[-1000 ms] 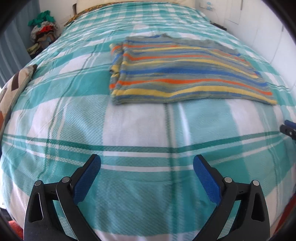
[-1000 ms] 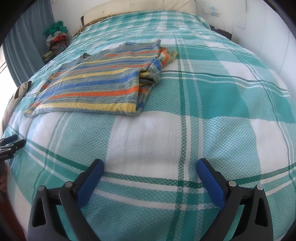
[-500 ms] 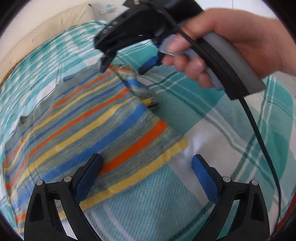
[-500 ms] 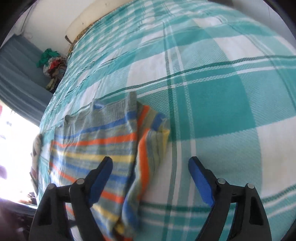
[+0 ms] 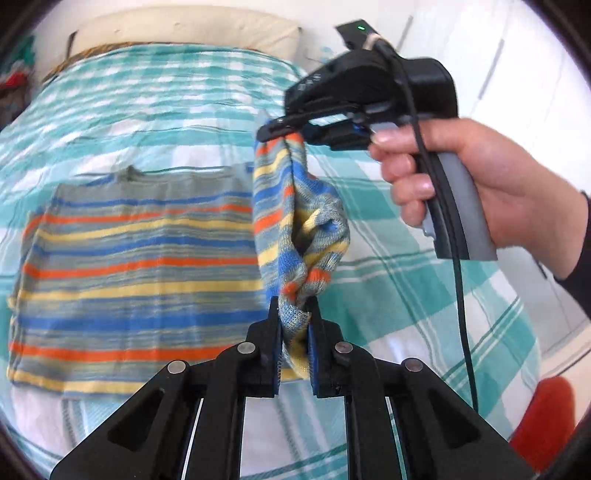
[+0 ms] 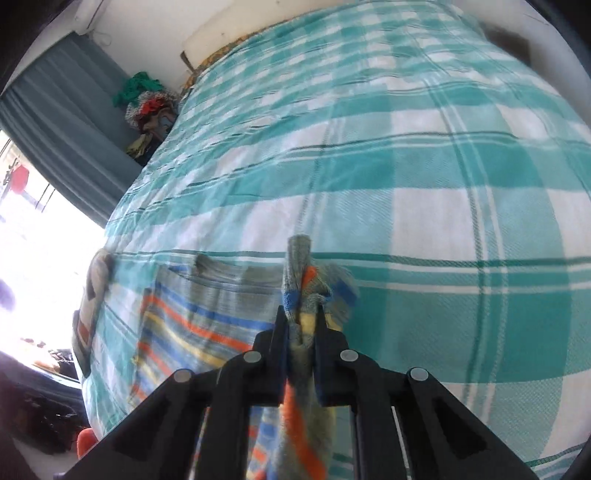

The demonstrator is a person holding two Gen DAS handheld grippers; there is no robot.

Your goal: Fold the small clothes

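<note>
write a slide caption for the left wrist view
Both grippers, left and right, pinch one edge of the striped sweater and lift it off the teal plaid bed.

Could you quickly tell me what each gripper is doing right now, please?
Left gripper: shut on the striped top.
Right gripper: shut on the same top's far edge.

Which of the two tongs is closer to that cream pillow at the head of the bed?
Right. The right tongs grip the striped sweater's far edge, toward the pillow; the left tongs pinch its near edge, farther back.
</note>
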